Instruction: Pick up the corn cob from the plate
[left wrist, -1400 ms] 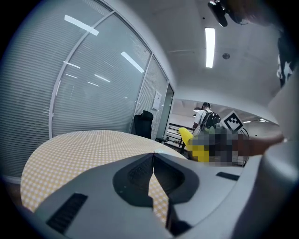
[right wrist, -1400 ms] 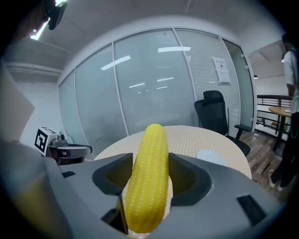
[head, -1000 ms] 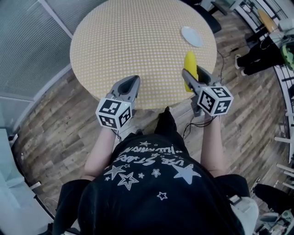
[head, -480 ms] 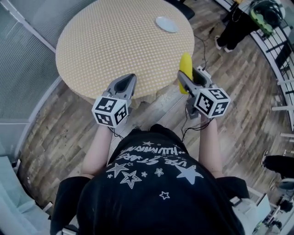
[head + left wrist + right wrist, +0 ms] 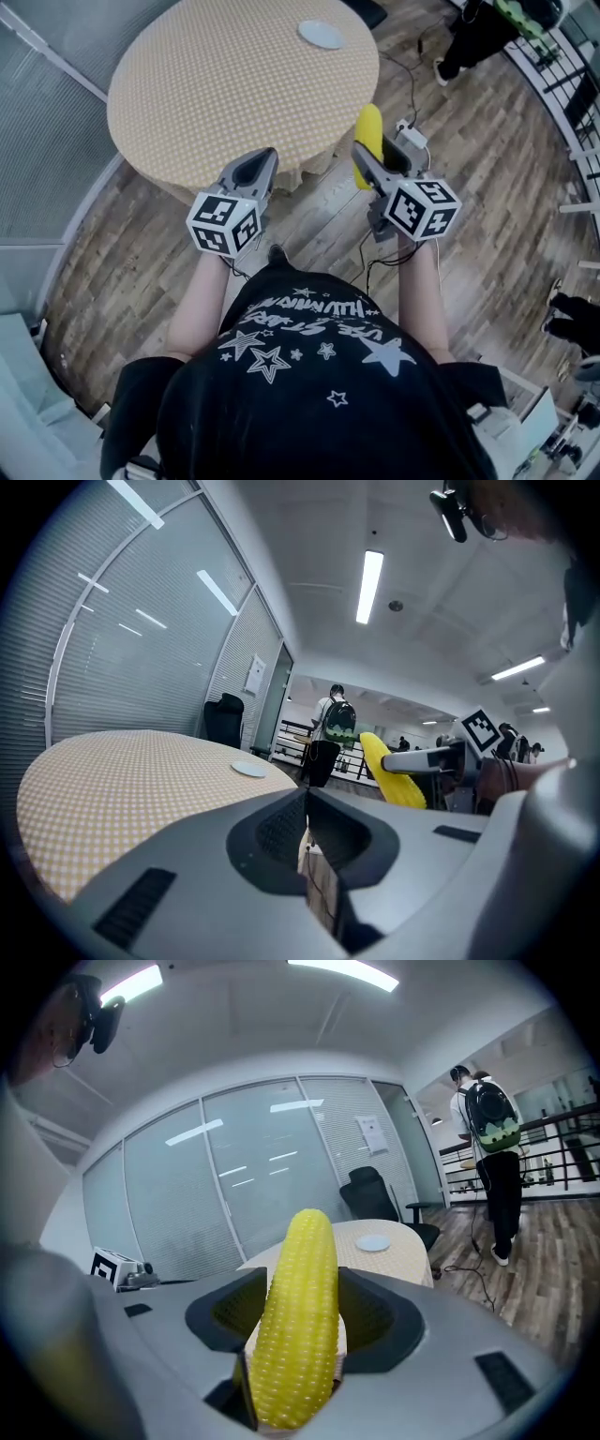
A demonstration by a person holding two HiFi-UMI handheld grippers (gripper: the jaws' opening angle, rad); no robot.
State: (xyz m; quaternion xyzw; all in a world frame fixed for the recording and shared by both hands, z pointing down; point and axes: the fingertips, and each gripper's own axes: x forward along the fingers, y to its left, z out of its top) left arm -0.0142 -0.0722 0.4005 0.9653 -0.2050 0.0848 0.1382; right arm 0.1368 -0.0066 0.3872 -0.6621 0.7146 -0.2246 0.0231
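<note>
Right claw (image 5: 373, 157) pinches the corn cob (image 5: 368, 131) well apart from the plate (image 5: 322, 35); left claw (image 5: 258, 167) pressed together, empty. Pickup looks complete; next needs only a steady hold.

A round desk (image 5: 216, 84) fills the head view from 10 to 12 o'clock, covered by a tan cloth (image 5: 122, 771) with a fine pale dot pattern that hangs over its rim. On it lies a small white plate (image 5: 322, 35), near the far edge at about 1 o'clock on the desk top. Wood-plank floor (image 5: 309, 202) lies round the desk from 3 to 7 o'clock. A thin dark cable (image 5: 466, 1272) trails over the planks at 3 o'clock of the desk, and a black office chair (image 5: 375, 1190) stands on the floor just past the far edge
</note>
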